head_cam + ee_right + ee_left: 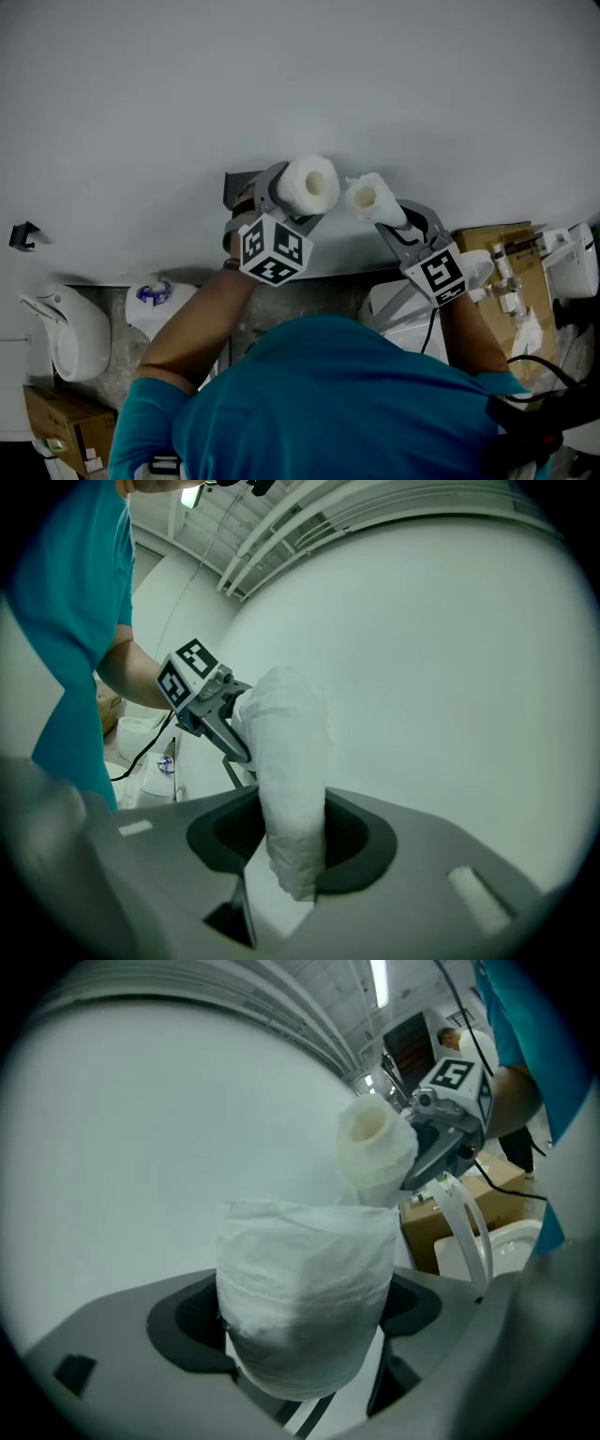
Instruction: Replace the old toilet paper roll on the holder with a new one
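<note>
**A:** Head view: left gripper [294, 201] is gripping the full roll [309, 183] across its width, jaws standing wide, up against the wall [281, 75]. Right gripper [392, 221] is clamping the thin roll [369, 199] just beside it. Cardboard box [492, 239] is sitting low right, contents unreadable.

**B:** Left gripper view?

**A:** Full roll [305, 1288] is sitting between both jaws, pads pressing on its sides. Thin roll [375, 1147] is showing beyond it.

**B:** Right gripper view?

**A:** Jaws are standing narrow, squeezing the thin roll [286, 780] flat between them.

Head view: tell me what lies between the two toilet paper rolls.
Nothing: the head view shows only bare wall between the fat roll and the thin roll.
</note>
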`<state>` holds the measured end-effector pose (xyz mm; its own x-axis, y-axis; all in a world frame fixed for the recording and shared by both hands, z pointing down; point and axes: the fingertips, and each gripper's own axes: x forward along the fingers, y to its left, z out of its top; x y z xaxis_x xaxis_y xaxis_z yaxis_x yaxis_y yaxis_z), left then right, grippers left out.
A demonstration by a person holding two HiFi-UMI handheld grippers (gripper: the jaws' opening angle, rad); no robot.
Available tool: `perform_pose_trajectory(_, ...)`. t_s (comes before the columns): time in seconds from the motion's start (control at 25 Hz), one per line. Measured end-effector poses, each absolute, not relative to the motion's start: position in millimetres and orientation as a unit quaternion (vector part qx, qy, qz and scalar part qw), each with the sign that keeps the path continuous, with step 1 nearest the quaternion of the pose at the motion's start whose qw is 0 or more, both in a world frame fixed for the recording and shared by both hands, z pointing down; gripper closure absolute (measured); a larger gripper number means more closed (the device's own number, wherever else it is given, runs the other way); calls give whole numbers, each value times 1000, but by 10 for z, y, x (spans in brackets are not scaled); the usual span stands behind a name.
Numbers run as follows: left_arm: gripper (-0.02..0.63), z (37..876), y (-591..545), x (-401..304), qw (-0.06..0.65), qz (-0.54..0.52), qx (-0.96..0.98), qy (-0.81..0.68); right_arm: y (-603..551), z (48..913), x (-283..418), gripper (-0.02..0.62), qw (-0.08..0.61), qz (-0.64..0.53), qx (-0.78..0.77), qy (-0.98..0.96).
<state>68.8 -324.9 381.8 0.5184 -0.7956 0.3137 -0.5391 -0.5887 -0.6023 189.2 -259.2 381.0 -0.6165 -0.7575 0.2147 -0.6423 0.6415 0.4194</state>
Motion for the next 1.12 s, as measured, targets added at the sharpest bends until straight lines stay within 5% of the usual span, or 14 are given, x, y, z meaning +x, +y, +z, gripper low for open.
perform_pose_trajectory(0.48, 147, 4602, -2780, 1356, 321, -369, -805, 335, -2456, 3857, 2297, 456, 206, -145, 403, -880)
perform_pose_trajectory(1.12, 147, 5194, -3194, 975, 402, -470, -703, 351, -2329, 4101, 2360, 456, 242, -128, 388, -880)
